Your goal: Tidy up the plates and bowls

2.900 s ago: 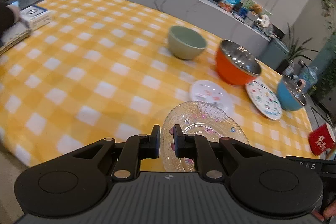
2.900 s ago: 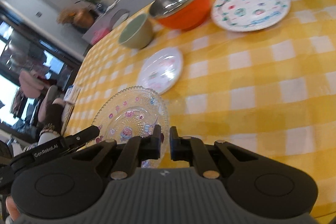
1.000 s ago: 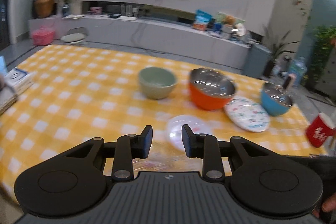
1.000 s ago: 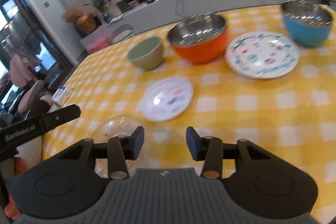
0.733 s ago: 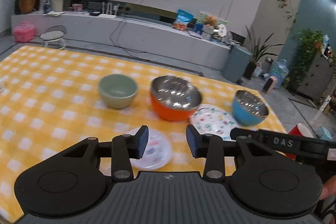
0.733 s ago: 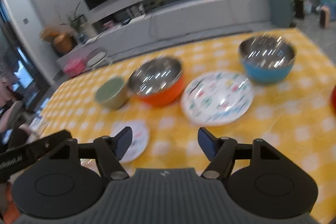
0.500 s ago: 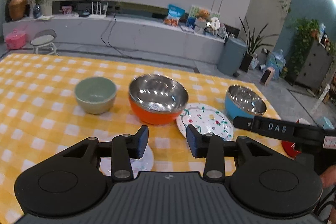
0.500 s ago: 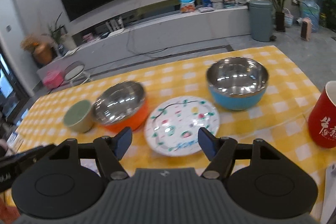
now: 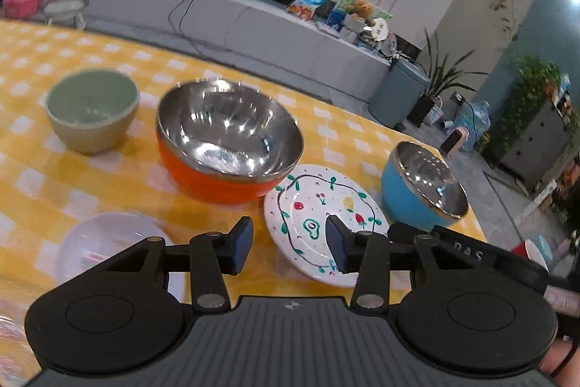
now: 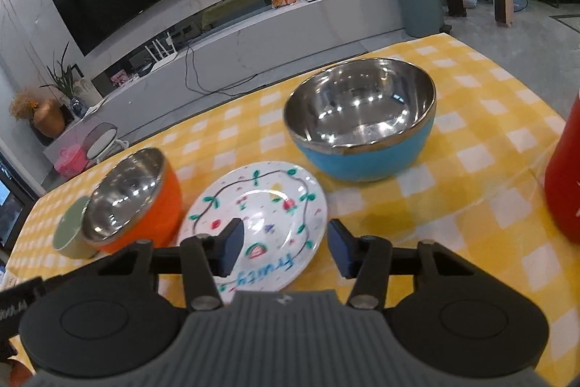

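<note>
Nearest in both wrist views, the two black grippers are hanging over the yellow-and-white checked tablecloth (image 9: 43,165) with nothing between their blue-padded fingers: the left gripper (image 9: 289,243) is standing with jaws apart, having just been opening, and the right gripper (image 10: 286,247) is likewise parted, though its jaws have just been closing a little. Only the left view is showing the small pale plate with a faint pink print (image 9: 105,247) lying at the near left, and the right gripper's arm reaching in low on the right with the letters "DAS" on it. Only the right view is showing the tall red cup (image 10: 565,184) at the right edge. Just past the fingers the white round plate painted with fruit and a green vine border (image 10: 261,216) is lying flat, the blue word "fruity" readable on its near rim. Beyond it the orange steel-lined bowl (image 9: 228,144) is sitting just beside the plate's left, the blue steel-lined bowl (image 10: 362,118) to its right, and the sage-green ceramic bowl (image 9: 92,107) farthest left.
</note>
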